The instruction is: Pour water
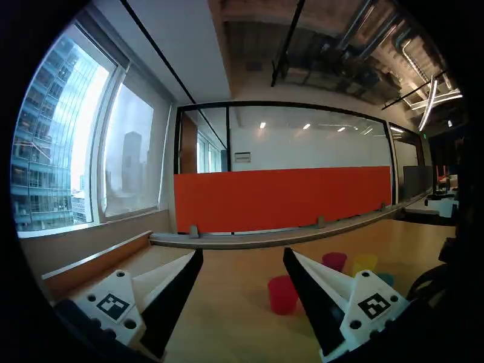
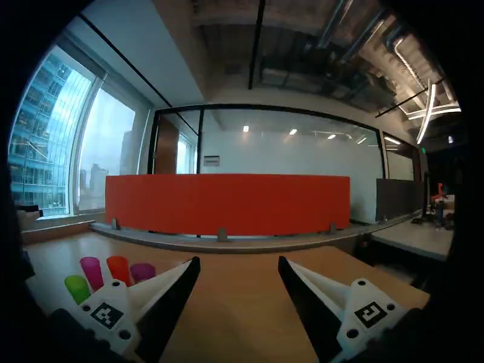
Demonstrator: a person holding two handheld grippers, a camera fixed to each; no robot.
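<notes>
**Hazard.** The cups are small, probably light, and closely grouped, and which one holds water cannot be told. Reaching for the red cup [image 1: 282, 294] could topple the magenta cup [image 1: 334, 261] or yellow cup [image 1: 365, 262] just behind it, because wide-set fingers sweep neighbours.

**Pose.** The left gripper [image 1: 242, 254] is level and low over the counter [image 1: 242, 320], fingers apart and empty. The red cup stands ahead, beside the finger on the view's right. The right gripper [image 2: 238, 261] is level too, fingers apart and empty (its green cup [image 2: 77, 288], pink cup [image 2: 92, 270], orange cup [image 2: 118, 268] and purple cup [image 2: 143, 271] cluster far left).
</notes>
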